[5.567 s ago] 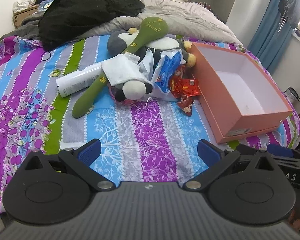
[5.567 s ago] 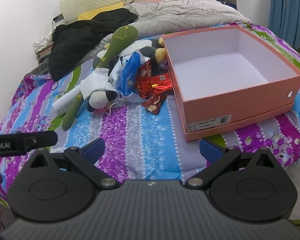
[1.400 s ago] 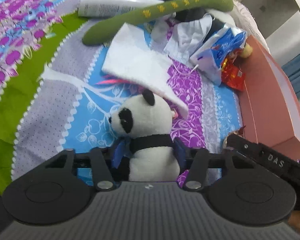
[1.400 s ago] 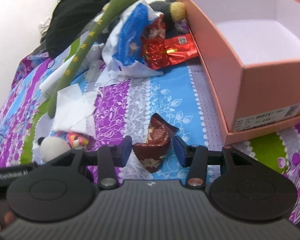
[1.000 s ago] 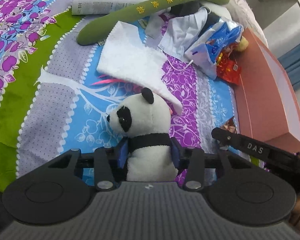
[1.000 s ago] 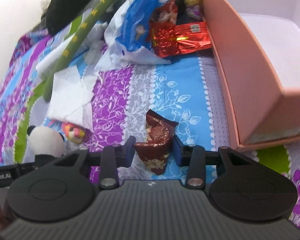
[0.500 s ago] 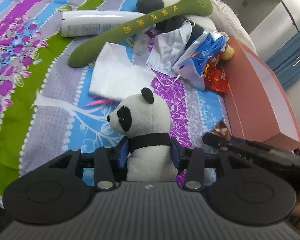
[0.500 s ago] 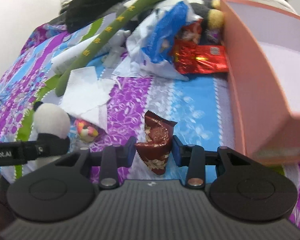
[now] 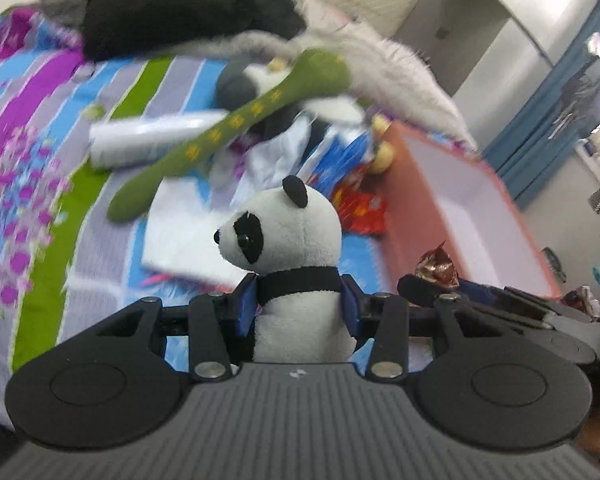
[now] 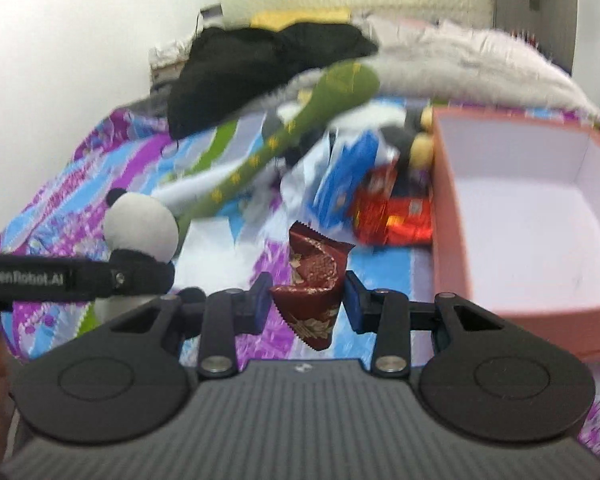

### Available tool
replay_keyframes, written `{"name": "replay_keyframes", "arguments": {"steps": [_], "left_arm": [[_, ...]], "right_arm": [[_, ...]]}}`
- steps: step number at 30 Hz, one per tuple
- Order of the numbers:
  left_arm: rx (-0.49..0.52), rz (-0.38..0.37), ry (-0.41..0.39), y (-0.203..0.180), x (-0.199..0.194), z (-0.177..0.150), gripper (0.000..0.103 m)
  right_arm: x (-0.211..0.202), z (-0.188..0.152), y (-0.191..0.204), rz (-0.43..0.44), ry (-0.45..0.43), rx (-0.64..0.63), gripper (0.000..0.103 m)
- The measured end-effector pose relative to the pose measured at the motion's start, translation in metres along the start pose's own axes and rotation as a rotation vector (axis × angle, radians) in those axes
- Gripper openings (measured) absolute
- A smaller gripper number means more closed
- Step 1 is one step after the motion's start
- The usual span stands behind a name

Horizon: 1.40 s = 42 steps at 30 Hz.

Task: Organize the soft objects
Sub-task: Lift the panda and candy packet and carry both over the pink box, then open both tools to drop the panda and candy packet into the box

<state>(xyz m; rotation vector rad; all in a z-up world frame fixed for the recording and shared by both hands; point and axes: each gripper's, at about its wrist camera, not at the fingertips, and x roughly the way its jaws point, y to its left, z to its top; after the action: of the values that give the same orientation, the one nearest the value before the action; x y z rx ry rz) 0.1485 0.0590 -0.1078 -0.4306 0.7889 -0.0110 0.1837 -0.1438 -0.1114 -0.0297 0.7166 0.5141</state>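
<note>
My left gripper [image 9: 298, 304] is shut on a small panda plush [image 9: 288, 236], gripped at its black collar and lifted above the bed. The panda also shows in the right wrist view [image 10: 142, 230]. My right gripper [image 10: 306, 300] is shut on a dark red snack packet [image 10: 312, 280], also lifted; the packet shows in the left wrist view [image 9: 438, 266]. An open, empty salmon box [image 10: 528, 208] stands on the bed at the right, also in the left wrist view [image 9: 472, 220].
A pile lies left of the box: a long green plush [image 9: 236, 128], a white tube [image 9: 148, 140], a white cloth [image 9: 180, 236], a blue bag [image 10: 348, 176], red packets [image 10: 396, 212], a dark plush [image 9: 236, 84]. Black clothes [image 10: 260, 60] and a grey duvet [image 10: 472, 68] lie behind.
Both grippers have risen off the striped bedspread with the panda and the snack packet held, and both views have tilted up toward the box and the headboard.
</note>
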Motion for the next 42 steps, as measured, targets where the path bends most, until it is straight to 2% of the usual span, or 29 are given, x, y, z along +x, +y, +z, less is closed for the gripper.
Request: {"name": "replay_keyframes", "arguments": {"steps": [3, 7, 12, 20, 24, 29, 36, 42], "left_arm": [[0.038, -0.025, -0.038, -0.019, -0.008, 0.020, 0.049], [0.086, -0.081, -0.079, -0.046, -0.014, 0.044, 0.049], [0.148, -0.116, -0.120, -0.082, -0.018, 0.068, 0.049], [0.244, -0.205, -0.130, -0.150, -0.006, 0.109, 0.049], [0.254, -0.239, -0.078, -0.178, 0.022, 0.126, 0.049], [0.270, -0.252, 0.022, -0.206, 0.071, 0.134, 0.049], [0.300, -0.251, 0.162, -0.238, 0.137, 0.126, 0.049], [0.319, -0.213, 0.229, -0.261, 0.179, 0.115, 0.049]], "right_arm": [[-0.015, 0.018, -0.009, 0.006, -0.051, 0.017, 0.041], [-0.034, 0.043, -0.021, -0.033, -0.133, 0.001, 0.041], [-0.053, 0.070, -0.038, -0.094, -0.215, 0.003, 0.041], [-0.084, 0.104, -0.076, -0.187, -0.333, 0.029, 0.041], [-0.082, 0.110, -0.108, -0.238, -0.307, 0.064, 0.041], [-0.069, 0.108, -0.152, -0.283, -0.218, 0.139, 0.041], [-0.046, 0.083, -0.212, -0.342, -0.098, 0.261, 0.041], [-0.027, 0.054, -0.246, -0.369, -0.004, 0.310, 0.042]]}}
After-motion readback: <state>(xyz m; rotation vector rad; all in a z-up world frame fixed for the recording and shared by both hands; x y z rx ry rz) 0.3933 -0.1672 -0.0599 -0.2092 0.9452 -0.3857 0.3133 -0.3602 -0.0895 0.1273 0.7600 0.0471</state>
